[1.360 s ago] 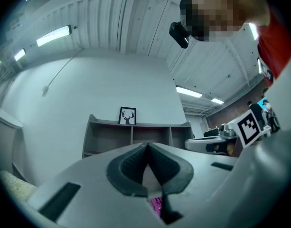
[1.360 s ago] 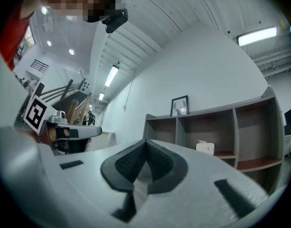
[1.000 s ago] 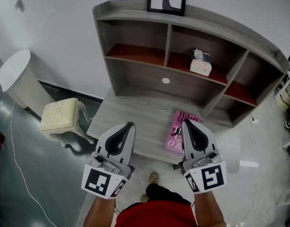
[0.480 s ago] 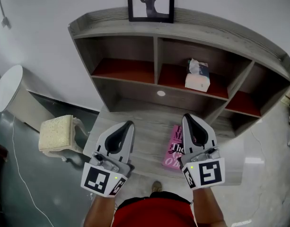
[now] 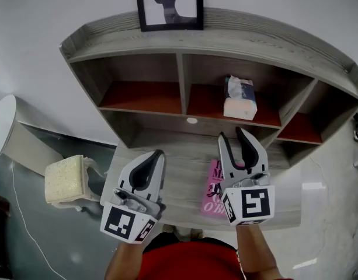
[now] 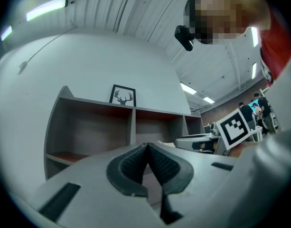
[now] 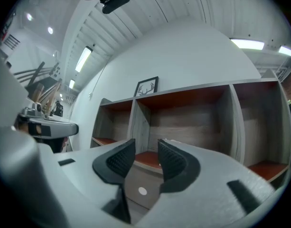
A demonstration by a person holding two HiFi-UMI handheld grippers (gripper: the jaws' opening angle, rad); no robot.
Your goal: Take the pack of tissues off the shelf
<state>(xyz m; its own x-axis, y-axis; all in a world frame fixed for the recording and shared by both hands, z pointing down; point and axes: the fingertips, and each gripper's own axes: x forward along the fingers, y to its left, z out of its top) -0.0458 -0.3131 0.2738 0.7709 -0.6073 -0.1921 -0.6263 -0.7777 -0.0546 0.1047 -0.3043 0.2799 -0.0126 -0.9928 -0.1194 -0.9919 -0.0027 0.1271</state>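
Note:
A white and blue pack of tissues [image 5: 239, 98] sits on the red floor of the shelf's middle compartment, a tissue sticking out of its top. The grey wooden shelf [image 5: 184, 37] stands on a desk against the wall. My right gripper [image 5: 241, 137] is held over the desk in front of and below that compartment, well short of the pack; its jaws are opening and nothing is between them [image 7: 146, 152]. My left gripper [image 5: 157, 155] hovers over the desk's left part, jaws shut and empty [image 6: 147, 148].
A pink book [image 5: 214, 186] lies on the desk [image 5: 184, 150] under the right gripper. A framed deer picture [image 5: 169, 3] stands on the shelf top. A cream cushioned stool [image 5: 66, 178] and a white round bin [image 5: 3, 127] stand on the floor to the left.
The view has closed in on the shelf. My right gripper has moved forward toward the middle compartment and its jaws have parted. The left gripper has kept its place.

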